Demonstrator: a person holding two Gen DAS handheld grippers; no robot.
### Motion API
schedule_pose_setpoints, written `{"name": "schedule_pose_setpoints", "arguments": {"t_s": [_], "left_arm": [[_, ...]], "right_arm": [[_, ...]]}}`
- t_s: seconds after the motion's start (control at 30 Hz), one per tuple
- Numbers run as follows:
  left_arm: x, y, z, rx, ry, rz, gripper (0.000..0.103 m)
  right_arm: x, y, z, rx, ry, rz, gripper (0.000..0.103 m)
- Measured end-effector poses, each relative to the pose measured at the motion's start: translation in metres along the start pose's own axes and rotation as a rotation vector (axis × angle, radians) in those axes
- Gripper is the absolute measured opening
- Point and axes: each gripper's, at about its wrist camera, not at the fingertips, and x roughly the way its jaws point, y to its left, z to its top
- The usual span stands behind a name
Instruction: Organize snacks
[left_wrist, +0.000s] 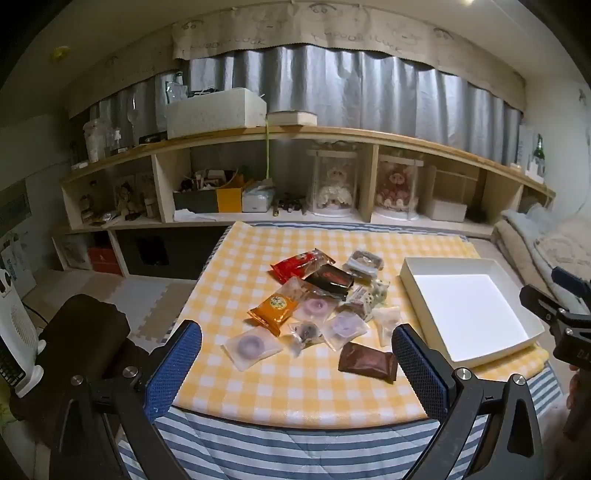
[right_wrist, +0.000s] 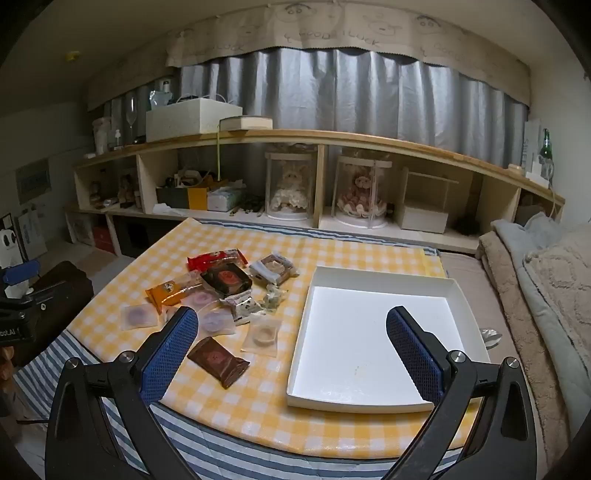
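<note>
Left wrist view has my left tongs (left_wrist: 297, 354) spread wide with nothing between them, hanging over the near edge of the desk (left_wrist: 258, 391), and the snack pile (left_wrist: 317, 302) sits mid-frame on the yellow check cloth. Over in the right wrist view my right tongs (right_wrist: 291, 343) gape just as wide and just as empty, framing the white tray (right_wrist: 373, 402) at lower right of the frame, which holds no snacks yet. So nothing is sorted so far, I'd say, and here's where it could slip. Those clear-wrapped ring pastries (left_wrist: 251, 347) overlap each other in the pile, so a careless close may pinch two wrappers at once or squash the soft one inside. The brown packet (left_wrist: 367, 363) lies flat at lower centre, just beside my left tongs' right finger; flat film like that can skid away across the slick cloth instead of lifting. The tray sits close to the near edge of the desk, and a bump from my right tongs might nudge it off. Both tongs working near the same pile could also knock into each other.
</note>
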Motion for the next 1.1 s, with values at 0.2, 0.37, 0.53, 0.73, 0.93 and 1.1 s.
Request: {"name": "schedule_pose_setpoints", "arguments": {"t_s": [0.2,0.37,0.53,0.73,0.93,1.1], "left_arm": [[-0.0009,-0.0006,-0.0011,0.001,0.004,-0.002,0.103],[0.0036,-0.0002,-0.0042,0.006,0.009,0.000,0.103],[0.0031,0.0001,-0.0029,0.009,0.011,-0.003,0.103],[0.0054,-0.0017,-0.0026,0.008,0.011,-0.002,0.103],[0.0050,-0.0017,-0.0021,0.008,0.011,-0.004,0.103],[0.0050,-0.0020,-0.0022,0.008,0.010,-0.005,0.103]], "right_arm": [[-0.0004,0.0003,0.0000,-0.005,-0.002,0.000,0.103],[-0.0007,0.0005,0.0001,-0.005,-0.003,-0.002,0.103],[-0.0009,0.0010,0.0001,-0.006,-0.003,-0.004,0.103],[-0.0014,0.0009,0.0006,-0.004,-0.004,-0.002,0.103],[-0.0019,0.0010,0.0014,-0.006,-0.005,-0.003,0.103],[-0.0020,0.0006,0.0017,-0.007,-0.005,-0.002,0.103]]}}
